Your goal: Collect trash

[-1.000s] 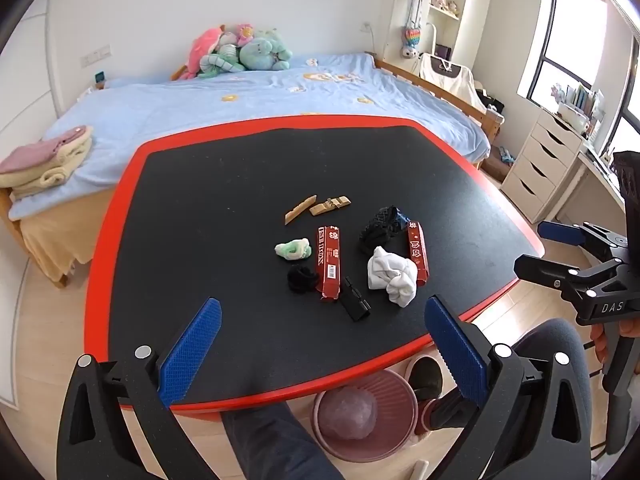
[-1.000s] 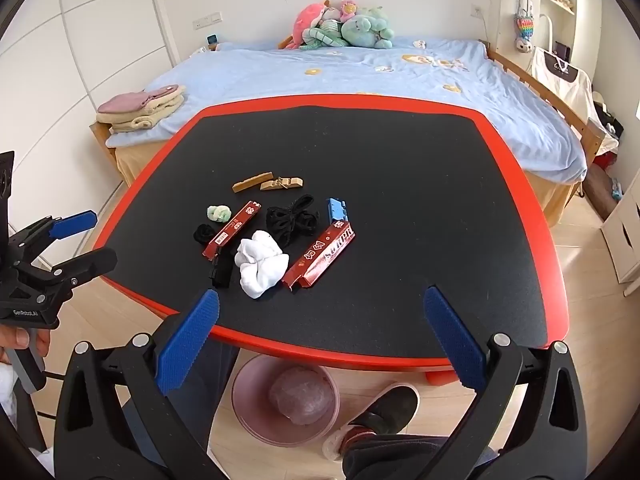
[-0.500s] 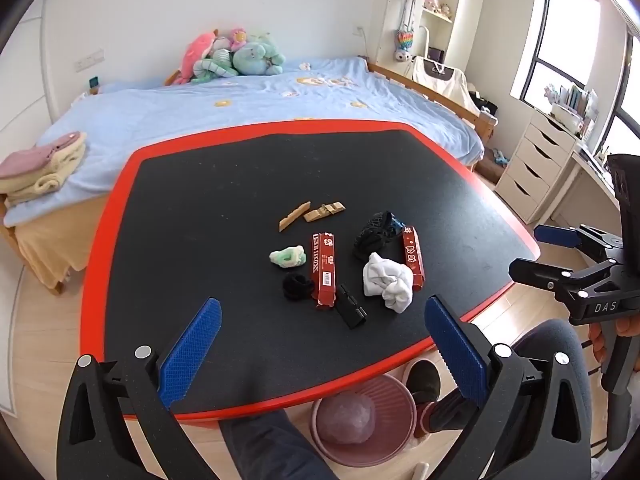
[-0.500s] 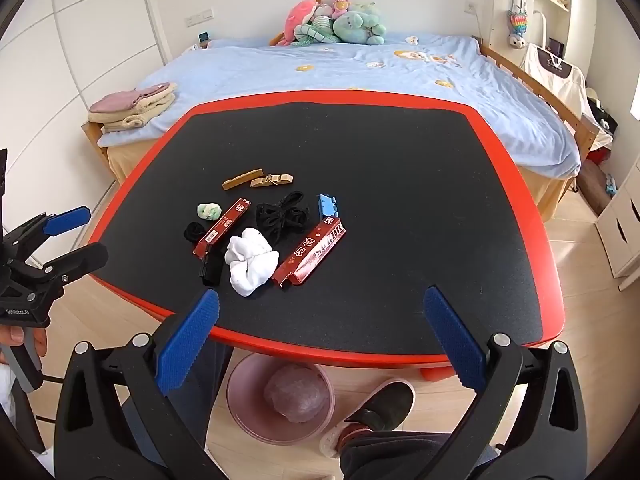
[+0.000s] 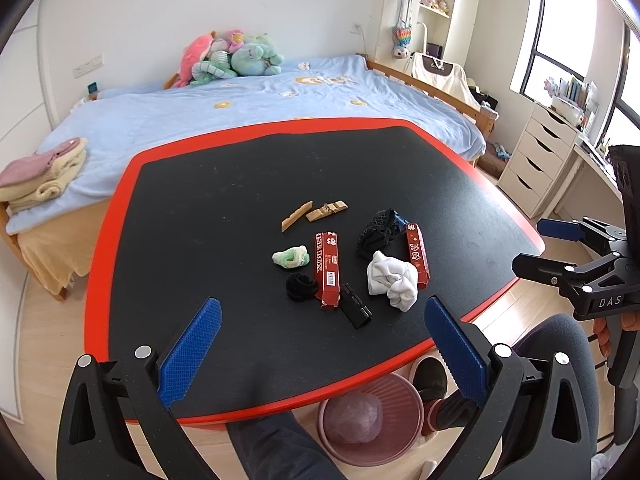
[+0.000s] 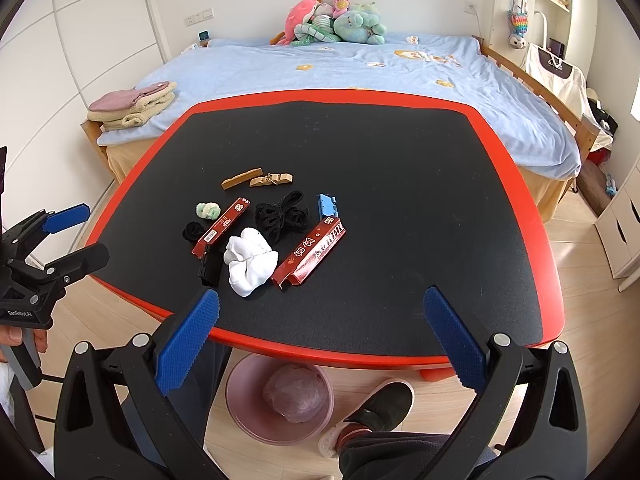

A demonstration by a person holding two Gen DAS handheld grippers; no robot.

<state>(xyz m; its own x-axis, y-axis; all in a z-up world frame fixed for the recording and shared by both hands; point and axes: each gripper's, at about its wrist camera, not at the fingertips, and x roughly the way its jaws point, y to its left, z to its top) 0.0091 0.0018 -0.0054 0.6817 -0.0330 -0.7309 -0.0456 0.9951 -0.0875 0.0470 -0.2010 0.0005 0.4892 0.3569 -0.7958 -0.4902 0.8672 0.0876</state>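
Note:
Trash lies in a cluster on the black table (image 5: 240, 184) (image 6: 400, 168): a crumpled white tissue (image 5: 392, 280) (image 6: 250, 262), two red cartons (image 5: 328, 268) (image 6: 310, 254), a black mesh wad (image 5: 376, 230) (image 6: 282, 214), a black clip (image 5: 355, 311), a black ring (image 5: 300, 286), a green-white wad (image 5: 291, 258) (image 6: 207, 210), and wooden clothespin pieces (image 5: 314, 214) (image 6: 258, 179). A pink bin (image 5: 370, 418) (image 6: 280, 398) stands on the floor under the near edge. My left gripper (image 5: 320, 344) is open and empty. My right gripper (image 6: 318, 334) is open and empty.
The table has a red rim (image 5: 100, 240). A bed with blue cover (image 5: 240, 108) and plush toys (image 5: 232, 58) lies behind it. White drawers (image 5: 540, 160) stand at the right. The person's leg and shoe (image 6: 380, 412) are beside the bin.
Both grippers have drawn back and risen slightly; the trash cluster sits a little farther and more centred. Both stay open. Nothing on the table moved.

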